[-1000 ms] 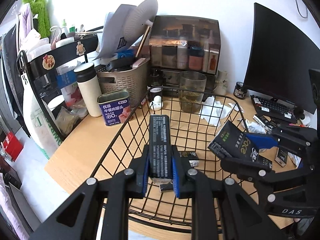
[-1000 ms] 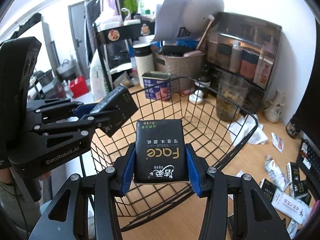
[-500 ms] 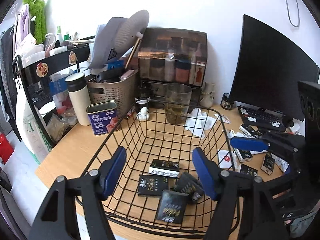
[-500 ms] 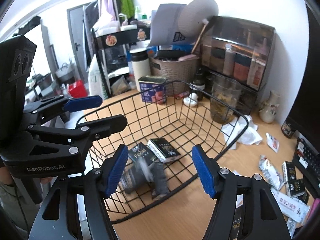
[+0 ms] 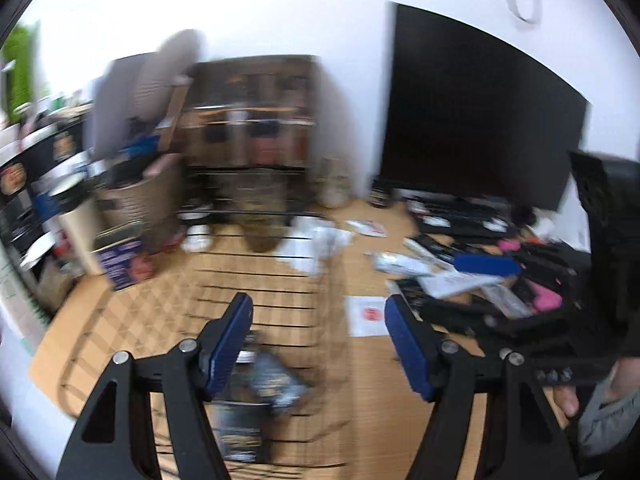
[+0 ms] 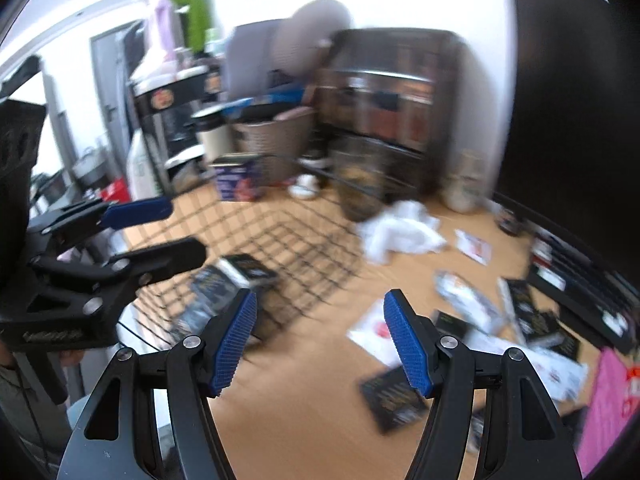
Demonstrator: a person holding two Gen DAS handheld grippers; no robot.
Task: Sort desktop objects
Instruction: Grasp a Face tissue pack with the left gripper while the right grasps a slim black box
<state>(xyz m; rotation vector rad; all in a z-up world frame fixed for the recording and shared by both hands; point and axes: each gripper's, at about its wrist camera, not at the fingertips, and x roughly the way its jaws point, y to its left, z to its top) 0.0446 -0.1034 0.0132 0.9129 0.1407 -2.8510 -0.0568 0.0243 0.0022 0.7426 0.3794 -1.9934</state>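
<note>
Both views are smeared with motion blur, so fine detail is hard to read. The left gripper (image 5: 318,340) has its jaws spread wide with nothing between the blue pads, and it sits above the near right corner of the black wire basket (image 5: 256,268) standing on the wooden surface (image 5: 368,392). Inside the basket, low in the left wrist view, lie several dark packets (image 5: 276,380), blurred and overlapping; their print cannot be read. The right gripper (image 6: 318,336) also has its jaws wide apart and empty, over the bare wood just right of the basket (image 6: 280,240), where the same dark packets (image 6: 228,280) show through the mesh. To the right of the basket the surface is strewn with loose things: crumpled white tissue (image 6: 400,228), a white sachet with a red mark (image 6: 376,332), a dark flat packet (image 6: 394,400) close below the right gripper, more dark packets (image 6: 536,320) and silvery wrappers (image 6: 464,292) farther right, and a pink sheet (image 6: 604,400) at the edge. Behind the basket stand a blue tin (image 5: 126,266), a woven bin (image 5: 132,196) and a brown organiser cabinet (image 5: 252,112). A black monitor (image 5: 472,120) stands at the right, with a keyboard (image 5: 460,216) beneath it.
</note>
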